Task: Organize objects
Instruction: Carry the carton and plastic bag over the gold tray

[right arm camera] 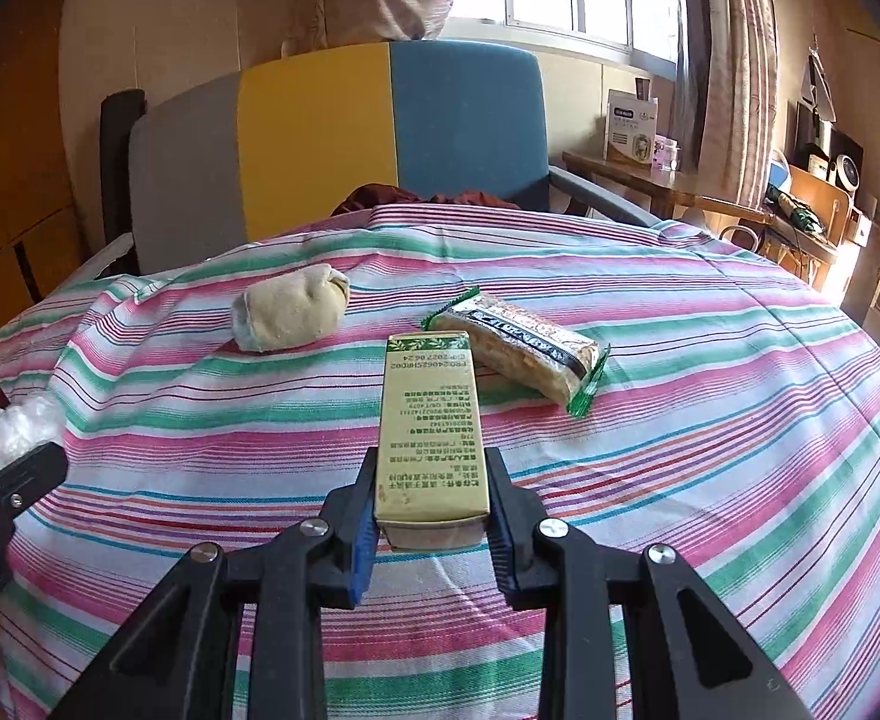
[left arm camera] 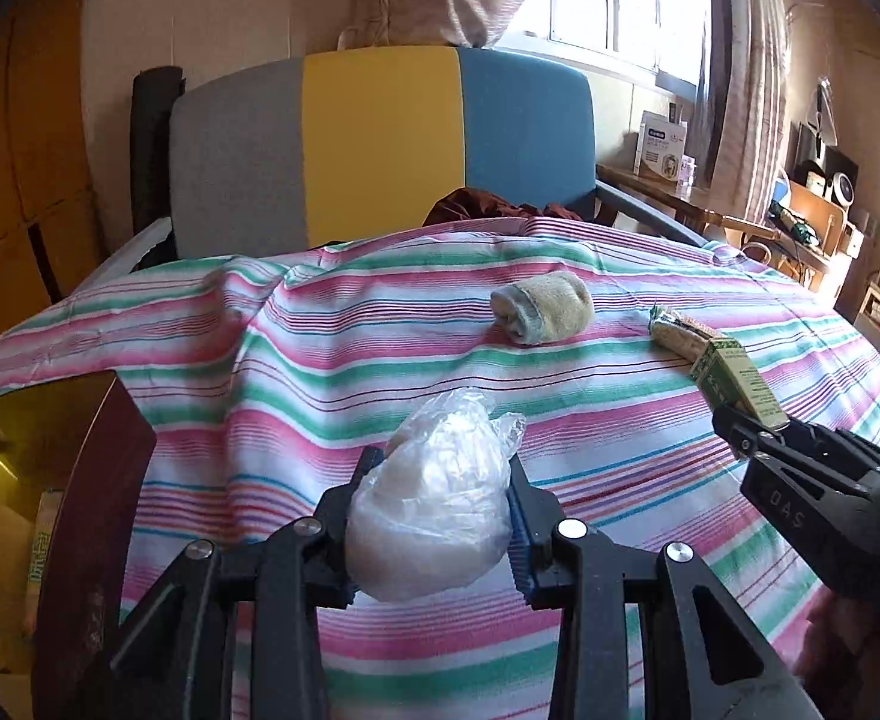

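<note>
Nearest to each camera are the black grippers themselves. Between the jaws of the left gripper [left arm camera: 440,483] sits a soft white lump wrapped in clear crinkled plastic [left arm camera: 440,504], and the jaws are closed on its two sides. The jaws of the right gripper [right arm camera: 431,504] are closed on a tall pale-gold cardboard box with green printed text [right arm camera: 431,420], which they clamp at its near end.

By size, the biggest thing is the cloth with pink, green and white stripes [right arm camera: 680,450] that covers the whole work surface. Behind it stands a chair with a grey, yellow and blue padded back [right arm camera: 320,138]. At the left edge of the left view I see a dark red open box with a golden inside [left arm camera: 74,420], possibly the place where the things go. On the cloth lie a rolled cream-coloured sock [right arm camera: 290,315] and, near it, a snack bar in a clear wrapper with green ends [right arm camera: 524,354], just behind the held box.

As I judge it, the task is about in the middle: two things are gripped but not yet put away, and the sock and the snack bar remain untouched on the cloth.
</note>
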`<action>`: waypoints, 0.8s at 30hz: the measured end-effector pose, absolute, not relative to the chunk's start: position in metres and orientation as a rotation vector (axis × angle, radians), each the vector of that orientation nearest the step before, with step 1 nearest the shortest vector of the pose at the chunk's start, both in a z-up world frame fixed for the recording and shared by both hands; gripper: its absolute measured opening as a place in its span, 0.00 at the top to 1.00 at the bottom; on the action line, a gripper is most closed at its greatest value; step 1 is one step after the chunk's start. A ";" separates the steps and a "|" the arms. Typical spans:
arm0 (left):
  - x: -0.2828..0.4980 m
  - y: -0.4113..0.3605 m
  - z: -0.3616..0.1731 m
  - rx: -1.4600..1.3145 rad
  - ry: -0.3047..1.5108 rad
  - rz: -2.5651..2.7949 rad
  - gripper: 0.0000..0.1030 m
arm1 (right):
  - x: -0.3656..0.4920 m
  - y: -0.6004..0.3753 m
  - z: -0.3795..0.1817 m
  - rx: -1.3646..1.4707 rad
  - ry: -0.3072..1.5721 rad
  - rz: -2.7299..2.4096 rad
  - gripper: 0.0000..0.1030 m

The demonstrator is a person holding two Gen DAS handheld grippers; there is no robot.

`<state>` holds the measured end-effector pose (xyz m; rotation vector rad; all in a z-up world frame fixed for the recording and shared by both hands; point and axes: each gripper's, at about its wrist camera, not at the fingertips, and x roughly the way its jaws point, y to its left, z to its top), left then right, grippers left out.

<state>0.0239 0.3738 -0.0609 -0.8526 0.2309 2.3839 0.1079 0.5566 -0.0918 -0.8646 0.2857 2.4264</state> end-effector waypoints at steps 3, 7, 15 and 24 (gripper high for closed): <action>0.030 0.354 -0.051 -0.839 0.202 2.381 0.64 | 0.104 0.554 -0.095 -0.887 0.267 2.417 0.71; 0.033 0.328 -0.036 -0.826 0.182 2.396 0.63 | 0.103 0.550 -0.094 -0.887 0.228 2.415 0.71; 0.016 0.267 -0.013 -0.872 0.047 2.458 0.63 | 0.107 0.544 -0.088 -0.852 0.194 2.432 0.71; -0.029 0.188 -0.005 -0.964 -0.047 2.557 0.63 | 0.109 0.528 -0.084 -0.880 0.151 2.461 0.71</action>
